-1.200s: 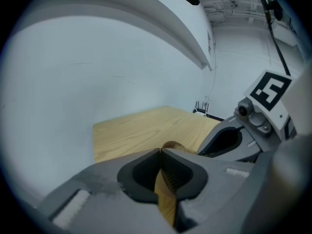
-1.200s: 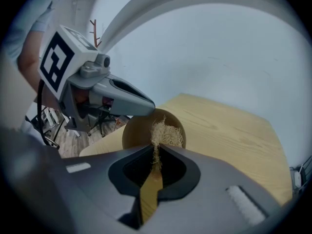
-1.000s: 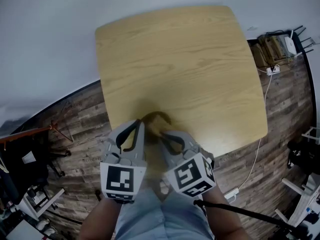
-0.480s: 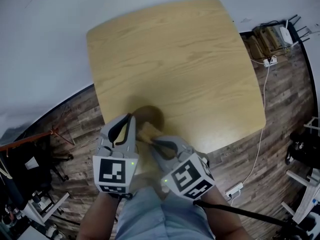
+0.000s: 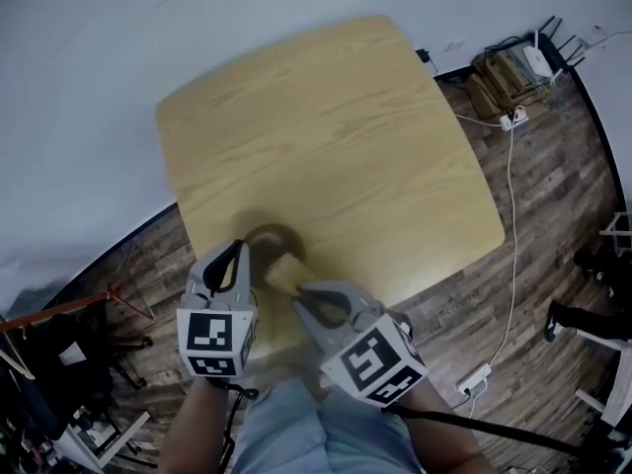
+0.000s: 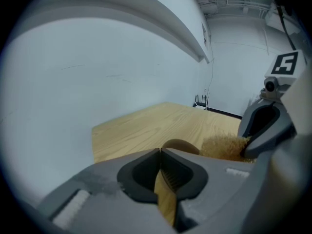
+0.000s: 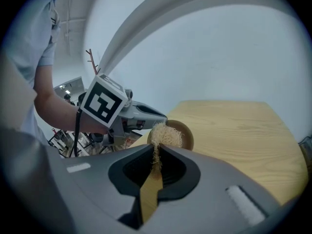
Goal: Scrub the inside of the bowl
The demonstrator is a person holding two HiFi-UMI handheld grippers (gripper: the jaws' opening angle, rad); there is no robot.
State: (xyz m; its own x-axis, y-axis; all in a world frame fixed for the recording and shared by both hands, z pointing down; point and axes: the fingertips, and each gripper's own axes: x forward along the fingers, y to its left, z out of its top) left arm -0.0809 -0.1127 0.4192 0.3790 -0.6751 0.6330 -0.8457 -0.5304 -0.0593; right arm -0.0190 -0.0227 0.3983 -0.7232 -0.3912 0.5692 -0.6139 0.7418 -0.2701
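My left gripper [image 5: 241, 250] has its fingers pressed together on the rim of the brown bowl [image 5: 279, 235], which sits by the near edge of the wooden table [image 5: 326, 136]. My right gripper [image 5: 299, 296] pinches a tan fibrous scrubber [image 7: 165, 134] by its strands, with the tuft at the bowl's opening. The only print I can read off is a black-and-white square marker [image 5: 210, 334] on each gripper's cube.
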